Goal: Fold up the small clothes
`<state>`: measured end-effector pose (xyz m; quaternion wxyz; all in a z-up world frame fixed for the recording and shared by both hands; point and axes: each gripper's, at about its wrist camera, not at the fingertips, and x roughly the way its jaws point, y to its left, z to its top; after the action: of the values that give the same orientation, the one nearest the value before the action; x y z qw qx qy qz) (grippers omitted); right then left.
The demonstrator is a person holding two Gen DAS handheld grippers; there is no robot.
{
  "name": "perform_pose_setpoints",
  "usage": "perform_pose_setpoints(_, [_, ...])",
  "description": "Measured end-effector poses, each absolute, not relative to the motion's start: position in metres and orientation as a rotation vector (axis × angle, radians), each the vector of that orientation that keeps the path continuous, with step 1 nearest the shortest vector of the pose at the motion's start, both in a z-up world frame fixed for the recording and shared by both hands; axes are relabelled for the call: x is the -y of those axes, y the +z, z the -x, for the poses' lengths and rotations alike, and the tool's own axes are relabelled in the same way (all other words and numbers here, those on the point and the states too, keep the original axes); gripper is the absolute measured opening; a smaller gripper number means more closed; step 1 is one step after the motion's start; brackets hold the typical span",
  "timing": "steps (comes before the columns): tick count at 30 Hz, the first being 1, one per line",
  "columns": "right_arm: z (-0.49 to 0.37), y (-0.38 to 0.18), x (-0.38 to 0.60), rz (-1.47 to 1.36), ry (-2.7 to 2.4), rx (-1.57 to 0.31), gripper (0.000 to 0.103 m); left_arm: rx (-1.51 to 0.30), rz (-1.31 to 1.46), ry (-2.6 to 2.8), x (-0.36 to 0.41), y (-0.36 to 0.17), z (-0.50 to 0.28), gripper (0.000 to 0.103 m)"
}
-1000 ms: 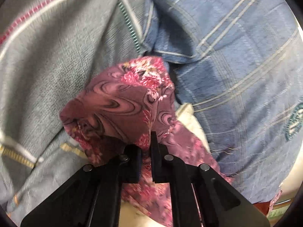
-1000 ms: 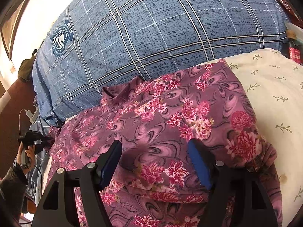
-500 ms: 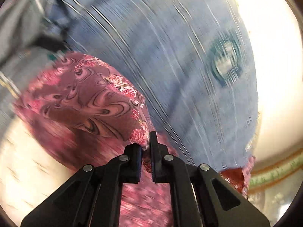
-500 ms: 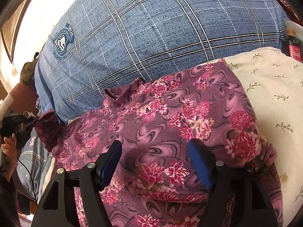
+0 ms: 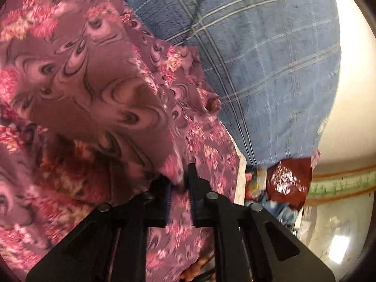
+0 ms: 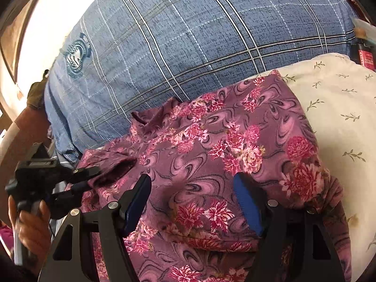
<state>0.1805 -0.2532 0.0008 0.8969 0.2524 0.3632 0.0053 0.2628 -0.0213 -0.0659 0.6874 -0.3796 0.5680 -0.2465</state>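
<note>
A purple floral garment (image 6: 223, 155) lies on a cream leaf-print sheet (image 6: 340, 108), partly folded. My left gripper (image 5: 179, 183) is shut on an edge of the floral garment (image 5: 94, 89), holding a flap over the rest. It also shows in the right wrist view (image 6: 94, 176) at the garment's left side. My right gripper (image 6: 192, 202) is open and empty, hovering just above the garment's middle, its blue pads (image 6: 249, 206) apart.
A big blue plaid pillow (image 6: 199, 35) with a crest badge lies right behind the garment, also seen in the left wrist view (image 5: 270, 58). A dark red packet (image 5: 291, 181) and small items sit by the bed edge. A red box (image 6: 364, 56) stands far right.
My left gripper has carried the held garment edge rightward over the garment, away from the grey striped cloth. My right gripper has stayed still and open.
</note>
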Motion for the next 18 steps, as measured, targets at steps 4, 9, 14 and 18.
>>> perform_pose_setpoints(4, [-0.184, 0.023, 0.237, -0.551, 0.089, -0.719, 0.075, -1.186, 0.749, -0.562, -0.013, -0.033, -0.246, 0.063])
perform_pose_setpoints(9, [-0.227, 0.028, 0.184, -0.649, 0.328, -0.837, 0.075, -1.104, 0.656, -0.447, -0.072, -0.021, -0.237, 0.066])
perform_pose_setpoints(14, [-0.274, 0.002, 0.145, -0.803, 0.348, -0.986, 0.051, -1.105, 0.746, -0.371, -0.116, -0.036, -0.234, 0.066])
perform_pose_setpoints(18, [-0.278, -0.006, 0.144, -0.890, 0.332, -0.943, 0.014, -1.105, 0.766, -0.341, -0.122, -0.045, -0.237, 0.065])
